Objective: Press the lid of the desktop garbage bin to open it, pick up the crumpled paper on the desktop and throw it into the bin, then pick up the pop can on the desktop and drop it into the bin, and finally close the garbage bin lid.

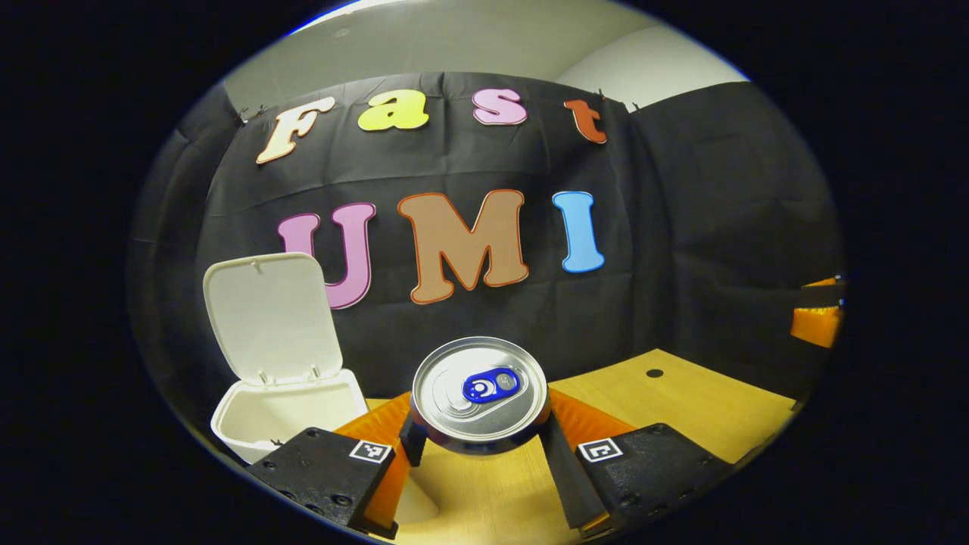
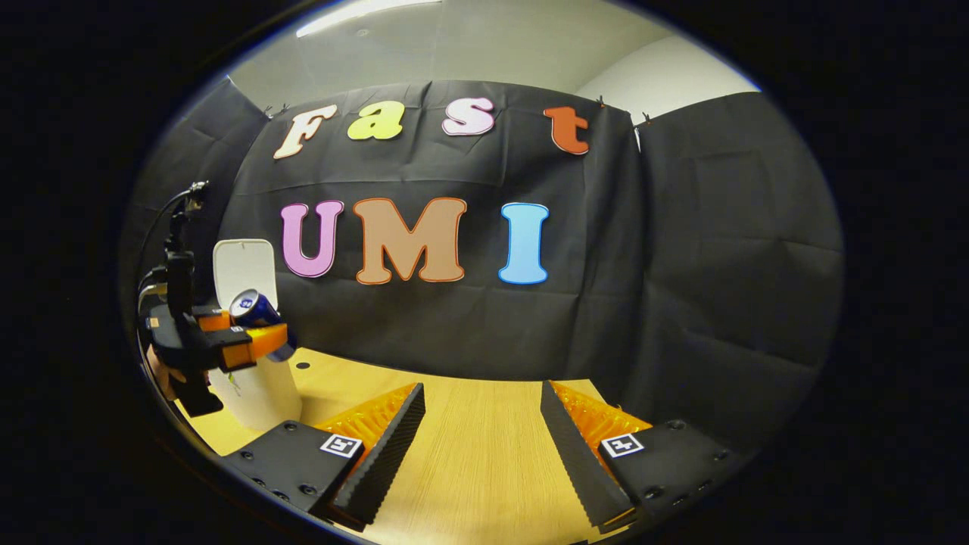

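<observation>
Gripping the pop can point(image 1: 480, 393) from both sides, the left gripper point(image 1: 480, 439) sits low in the centre of the left gripper view, raised above the wooden desktop point(image 1: 681, 401). The white bin point(image 1: 284, 412) stands at lower left, its lid point(image 1: 269, 314) tipped up open. In the right gripper view, the right gripper point(image 2: 482, 431) hangs released at bottom centre, fingers wide apart over bare wood; at far left the can looks level with the bin's lid, perhaps just before it.
</observation>
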Motion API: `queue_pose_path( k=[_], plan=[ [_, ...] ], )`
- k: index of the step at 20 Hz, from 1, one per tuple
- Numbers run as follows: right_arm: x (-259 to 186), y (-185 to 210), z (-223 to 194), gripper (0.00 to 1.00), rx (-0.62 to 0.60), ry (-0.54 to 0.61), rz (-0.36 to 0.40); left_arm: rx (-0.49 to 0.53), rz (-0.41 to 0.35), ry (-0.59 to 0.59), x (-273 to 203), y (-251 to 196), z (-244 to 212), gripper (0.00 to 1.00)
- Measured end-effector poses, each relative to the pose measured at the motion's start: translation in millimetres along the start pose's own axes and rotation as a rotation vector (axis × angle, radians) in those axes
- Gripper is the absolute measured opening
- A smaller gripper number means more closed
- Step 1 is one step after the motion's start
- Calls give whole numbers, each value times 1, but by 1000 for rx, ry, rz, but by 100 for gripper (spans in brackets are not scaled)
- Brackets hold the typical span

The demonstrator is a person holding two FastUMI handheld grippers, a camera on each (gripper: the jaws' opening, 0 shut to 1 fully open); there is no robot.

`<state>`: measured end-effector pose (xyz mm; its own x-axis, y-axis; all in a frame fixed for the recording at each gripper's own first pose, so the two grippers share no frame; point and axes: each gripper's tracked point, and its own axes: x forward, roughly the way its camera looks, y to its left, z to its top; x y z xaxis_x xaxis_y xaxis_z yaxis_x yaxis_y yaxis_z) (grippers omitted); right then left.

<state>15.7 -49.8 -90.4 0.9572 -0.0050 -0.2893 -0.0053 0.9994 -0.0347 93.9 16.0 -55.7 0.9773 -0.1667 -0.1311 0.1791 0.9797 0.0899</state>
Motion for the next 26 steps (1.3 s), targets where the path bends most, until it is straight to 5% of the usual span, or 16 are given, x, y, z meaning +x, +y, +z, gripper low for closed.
queue_pose_path(
  k=[9, 21, 26],
  plan=[
    [6, 9, -9, 99, 2, 24, -3, 47, 242, -66, 11, 112, 35, 74],
    [5, 18, -14, 100, -18, 37, 14, -147, 458, 213, -5, 192, -60, 74],
    [0, 15, -15, 98, -14, 37, 10, -196, 476, 217, -7, 200, -69, 85]
  ],
)
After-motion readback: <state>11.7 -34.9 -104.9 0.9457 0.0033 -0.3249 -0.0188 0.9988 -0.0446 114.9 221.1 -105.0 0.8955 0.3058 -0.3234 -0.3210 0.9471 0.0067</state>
